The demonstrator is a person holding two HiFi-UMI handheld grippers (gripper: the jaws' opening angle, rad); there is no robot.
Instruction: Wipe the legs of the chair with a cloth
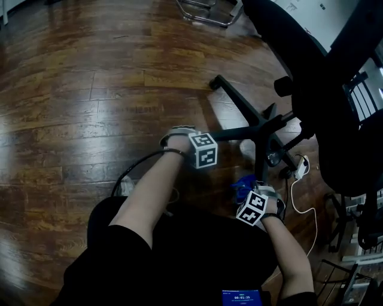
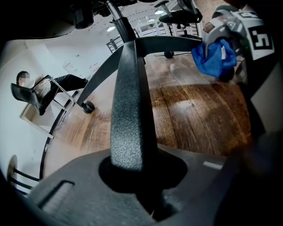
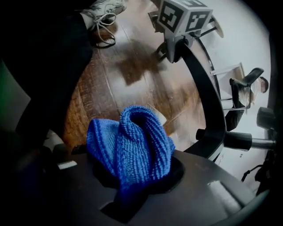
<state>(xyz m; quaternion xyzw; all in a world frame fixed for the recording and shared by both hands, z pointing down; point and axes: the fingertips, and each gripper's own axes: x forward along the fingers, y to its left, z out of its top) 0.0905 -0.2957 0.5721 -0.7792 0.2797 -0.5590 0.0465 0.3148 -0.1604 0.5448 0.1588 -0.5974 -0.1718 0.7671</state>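
The black office chair's star base (image 1: pixel 266 122) stands on the wooden floor, with its seat at the upper right. My left gripper (image 2: pixel 132 172) is shut on one textured black chair leg (image 2: pixel 130 110), which runs away from the jaws to the hub. In the head view that gripper's marker cube (image 1: pixel 203 149) sits at the end of this leg (image 1: pixel 230 134). My right gripper (image 3: pixel 132 185) is shut on a bunched blue cloth (image 3: pixel 130 148). The cloth (image 1: pixel 242 185) hangs near the floor just below the base, to the right of the held leg, apart from it.
A white plug block with a white cable (image 1: pixel 301 167) lies right of the base. A black cable (image 1: pixel 128 170) loops by my shoe (image 1: pixel 127 186). Another chair's chrome frame (image 1: pixel 206 12) is at the far end. A person sits on a folding chair (image 2: pixel 33 88) by the wall.
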